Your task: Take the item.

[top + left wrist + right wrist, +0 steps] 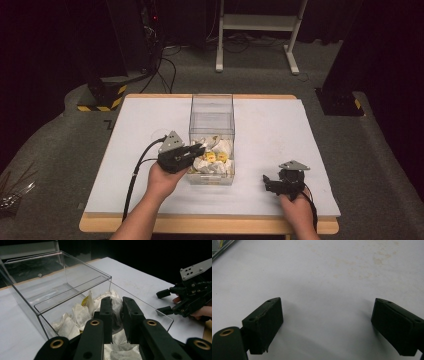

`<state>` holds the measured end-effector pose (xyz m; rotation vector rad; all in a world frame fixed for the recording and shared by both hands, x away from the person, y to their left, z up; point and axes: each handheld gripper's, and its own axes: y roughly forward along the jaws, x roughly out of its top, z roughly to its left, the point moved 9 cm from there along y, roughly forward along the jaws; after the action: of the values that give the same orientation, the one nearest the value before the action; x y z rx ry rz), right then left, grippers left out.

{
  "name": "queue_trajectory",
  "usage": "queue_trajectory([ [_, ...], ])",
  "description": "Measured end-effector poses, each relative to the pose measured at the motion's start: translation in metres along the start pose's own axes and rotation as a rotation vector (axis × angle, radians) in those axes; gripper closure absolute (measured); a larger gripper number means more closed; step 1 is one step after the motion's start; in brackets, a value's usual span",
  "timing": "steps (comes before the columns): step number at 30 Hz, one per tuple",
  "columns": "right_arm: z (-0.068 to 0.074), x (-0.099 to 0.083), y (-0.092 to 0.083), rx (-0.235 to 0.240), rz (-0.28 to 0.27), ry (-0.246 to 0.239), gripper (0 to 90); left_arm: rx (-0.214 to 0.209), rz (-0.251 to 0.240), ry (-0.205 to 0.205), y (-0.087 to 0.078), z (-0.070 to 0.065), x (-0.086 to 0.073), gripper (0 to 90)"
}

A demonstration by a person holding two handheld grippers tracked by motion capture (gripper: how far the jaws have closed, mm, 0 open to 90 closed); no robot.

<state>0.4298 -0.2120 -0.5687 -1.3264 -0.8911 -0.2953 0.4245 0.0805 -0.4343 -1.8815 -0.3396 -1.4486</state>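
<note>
A clear plastic box stands mid-table and holds several crumpled white packets and a few yellow ones. My left gripper reaches over the box's left wall, its tips just above the heap. In the left gripper view its jaws stand close together, shut on a greyish-white packet pinched between the pads, above the white packets in the box. My right gripper rests near the front right. It is open, with bare table between its fingers.
The white table top has free room on both sides of the box. Beyond the table a white stand and a black-and-yellow striped base sit on the floor. The right gripper appears beyond the box in the left gripper view.
</note>
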Motion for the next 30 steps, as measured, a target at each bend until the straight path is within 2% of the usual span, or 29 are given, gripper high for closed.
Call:
queue_trajectory([
  [15, 0.0, 0.0, 0.0, -0.001, 0.0, -0.001, 10.1, -0.005, -0.1, -0.018, -0.012, 0.001, 0.006, 78.9],
  [30, 0.0, 0.0, 0.0, 0.0, 0.0, 0.0, 10.1, 0.007, -0.152, -0.028, -0.029, 0.007, 0.017, 79.0],
])
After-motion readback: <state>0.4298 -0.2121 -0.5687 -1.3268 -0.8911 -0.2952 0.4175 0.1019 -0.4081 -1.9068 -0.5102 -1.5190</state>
